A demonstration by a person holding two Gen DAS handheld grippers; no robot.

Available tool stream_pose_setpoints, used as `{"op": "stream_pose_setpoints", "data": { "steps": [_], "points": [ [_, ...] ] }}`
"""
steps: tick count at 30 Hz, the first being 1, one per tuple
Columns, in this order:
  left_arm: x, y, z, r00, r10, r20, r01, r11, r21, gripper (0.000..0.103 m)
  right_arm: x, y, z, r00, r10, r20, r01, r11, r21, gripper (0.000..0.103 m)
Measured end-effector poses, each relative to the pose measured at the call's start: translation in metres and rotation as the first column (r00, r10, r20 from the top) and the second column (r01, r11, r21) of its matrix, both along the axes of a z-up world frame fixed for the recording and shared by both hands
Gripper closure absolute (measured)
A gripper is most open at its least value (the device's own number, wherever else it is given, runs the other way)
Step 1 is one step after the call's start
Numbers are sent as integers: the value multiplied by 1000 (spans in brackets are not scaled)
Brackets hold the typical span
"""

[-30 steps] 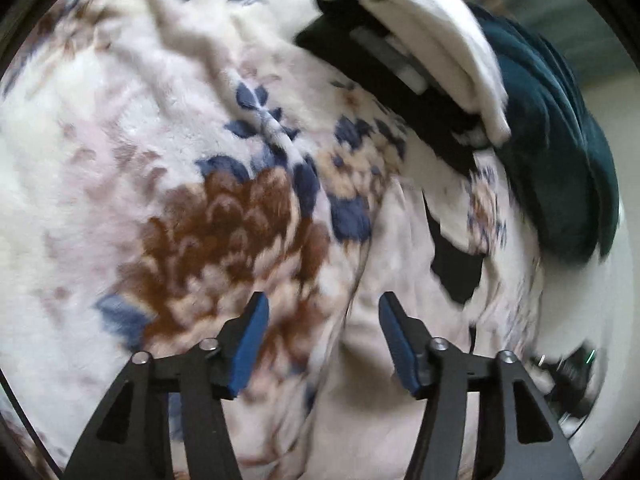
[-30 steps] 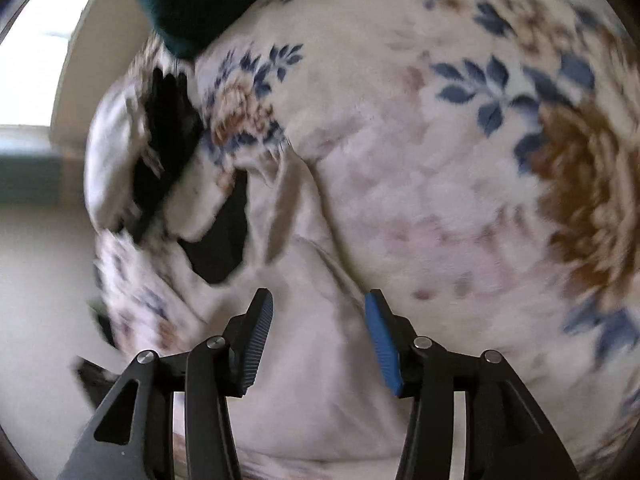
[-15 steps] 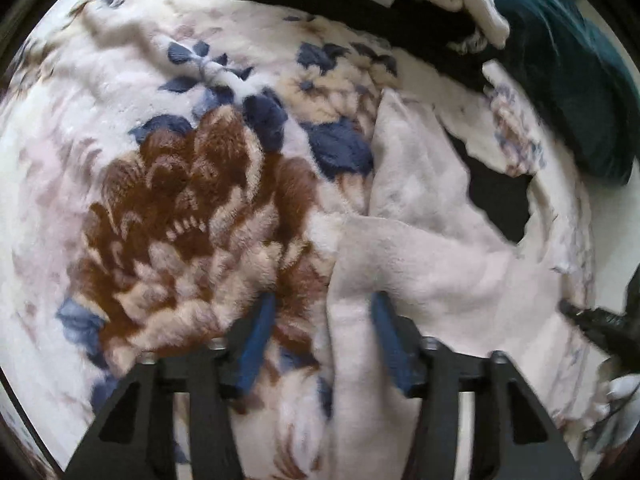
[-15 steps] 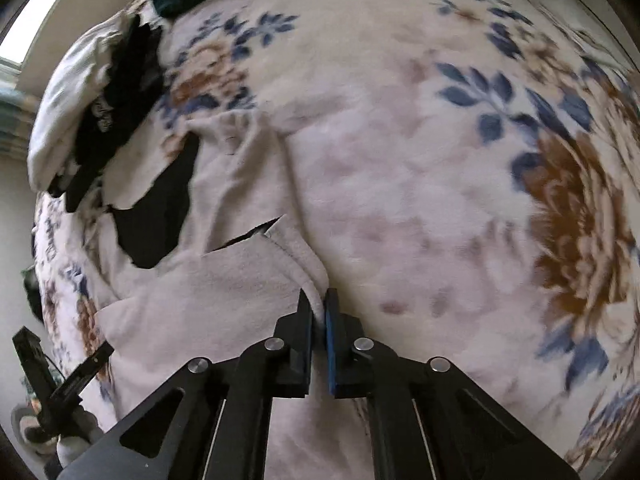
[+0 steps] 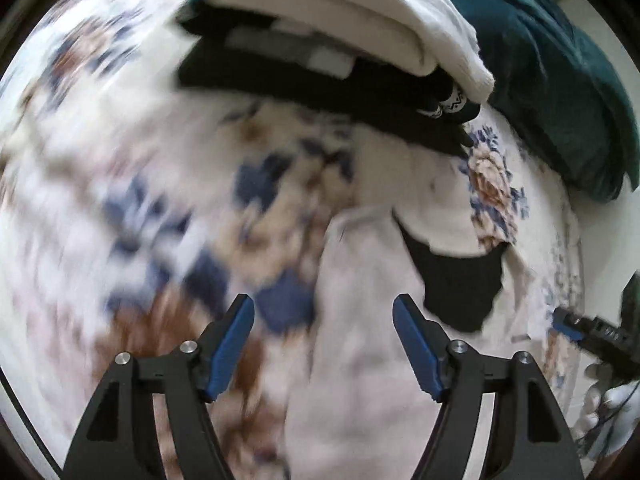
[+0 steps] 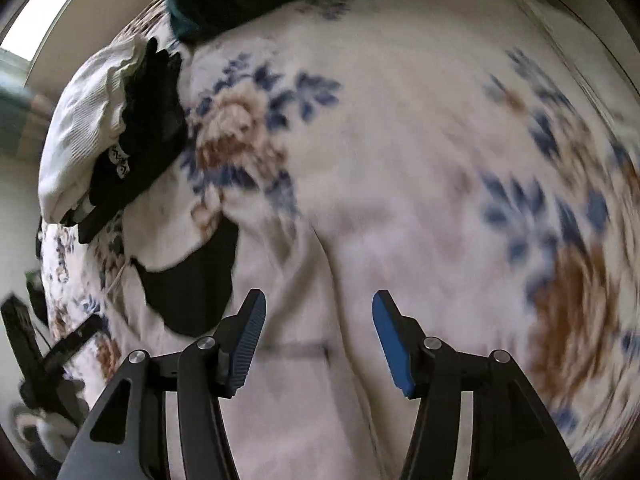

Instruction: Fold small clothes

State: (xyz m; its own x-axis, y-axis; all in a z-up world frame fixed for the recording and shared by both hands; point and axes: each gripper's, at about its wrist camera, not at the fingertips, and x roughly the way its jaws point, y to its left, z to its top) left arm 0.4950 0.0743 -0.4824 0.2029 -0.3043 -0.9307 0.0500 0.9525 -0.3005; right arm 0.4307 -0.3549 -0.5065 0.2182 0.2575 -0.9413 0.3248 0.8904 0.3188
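A pale cream garment lies folded lengthwise on the floral blanket, with a black piece beside its far end. My left gripper hovers open above the garment's left edge, nothing between its fingers. In the right wrist view the same cream garment runs under my right gripper, which is open and holds nothing. The black piece sits to its left. Both views are blurred by motion.
A stack of folded clothes, white over black, rests at the far side of the blanket, also seen as the stack at left. A dark teal cushion lies behind it. The other gripper and a gloved hand show at the right edge.
My right gripper, shut on the garment's edge half a second ago, has opened and let go. My left gripper has lifted off the cloth and pulled back, jaws wider.
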Motion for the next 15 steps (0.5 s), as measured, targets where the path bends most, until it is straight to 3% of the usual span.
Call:
{"op": "stream_pose_setpoints", "data": {
  "steps": [3, 6, 7, 8, 9, 10, 13, 15],
  "points": [
    [32, -31, -14, 994, -108, 4, 108, 992, 72, 33, 46, 16, -12, 994, 105, -6, -105, 993, -53, 45],
    [51, -60, -31, 972, -234, -16, 233, 956, 176, 33, 79, 38, -30, 971, 229, -60, -234, 968, -86, 45],
    [55, -66, -36, 966, -259, -14, 256, 945, 203, 38, 85, 45, -36, 960, 267, -82, -275, 957, -98, 45],
    [56, -72, -39, 958, -287, -5, 281, 936, 211, 71, 89, 51, -40, 950, 302, -87, -310, 945, -106, 49],
    [55, -76, -40, 950, -313, 9, 303, 926, 225, 90, 90, 57, -42, 939, 336, -71, -342, 933, -108, 71],
    [53, -79, -39, 940, -341, 17, 330, 921, 208, 101, 90, 60, -42, 934, 350, -70, -356, 929, -107, 96],
    [41, -80, -26, 932, -356, 66, 338, 922, 190, 101, 86, 56, -30, 945, 325, -18, -326, 942, -85, 96],
    [33, -75, -13, 943, -319, 98, 302, 940, 161, 101, 79, 48, -13, 957, 288, 35, -286, 957, -51, 96]
  ]
}}
